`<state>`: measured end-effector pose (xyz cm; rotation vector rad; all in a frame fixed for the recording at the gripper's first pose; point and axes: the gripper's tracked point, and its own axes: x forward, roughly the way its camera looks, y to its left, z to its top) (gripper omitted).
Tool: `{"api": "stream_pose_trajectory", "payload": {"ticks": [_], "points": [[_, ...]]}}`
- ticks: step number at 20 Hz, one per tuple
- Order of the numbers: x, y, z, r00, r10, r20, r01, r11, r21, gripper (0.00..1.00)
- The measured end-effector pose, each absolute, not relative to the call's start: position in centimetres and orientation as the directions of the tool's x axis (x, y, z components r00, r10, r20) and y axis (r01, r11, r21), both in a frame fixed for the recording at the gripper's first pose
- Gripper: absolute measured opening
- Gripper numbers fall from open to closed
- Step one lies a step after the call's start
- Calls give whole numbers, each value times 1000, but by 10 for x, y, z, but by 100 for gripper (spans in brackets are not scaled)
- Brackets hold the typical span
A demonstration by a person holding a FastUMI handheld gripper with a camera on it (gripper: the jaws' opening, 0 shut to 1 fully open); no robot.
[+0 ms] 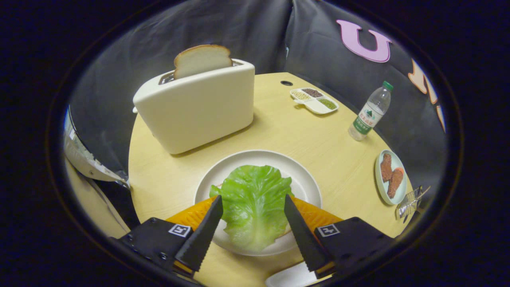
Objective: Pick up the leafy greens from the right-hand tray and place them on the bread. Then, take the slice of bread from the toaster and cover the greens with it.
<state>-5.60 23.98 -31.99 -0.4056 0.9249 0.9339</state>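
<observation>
A green lettuce leaf (253,203) lies flat on a white plate (305,177) on the round wooden table. It covers the bread beneath it, of which only a thin edge (215,186) peeks out at the leaf's left. My gripper (253,198) hovers over the plate, open, with one finger on each side of the leaf and neither pressing on it. Beyond the plate stands a cream toaster (195,107), and a slice of bread (202,59) sticks up from its slot.
A small compartment tray of beans and seeds (314,99) sits at the far side of the table. A water bottle (368,111) stands to the right. A pale plate with brown meat pieces (390,177) lies at the right table edge, beside a wire object (410,201).
</observation>
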Motion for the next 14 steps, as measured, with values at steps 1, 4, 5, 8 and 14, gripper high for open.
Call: {"api": "stream_pose_trajectory", "payload": {"ticks": [1,4,5,8,14], "points": [[-54,244,-314,275,514,-812,-822,564,80,83],[-45,261,-282,307,542,-782,-818,571,75,100],[-42,267,-271,318,550,-772,-819,569,68,100],[-34,291,-236,345,579,-739,-821,568,63,100],[-28,341,-190,364,625,-691,-817,570,86,100]]}}
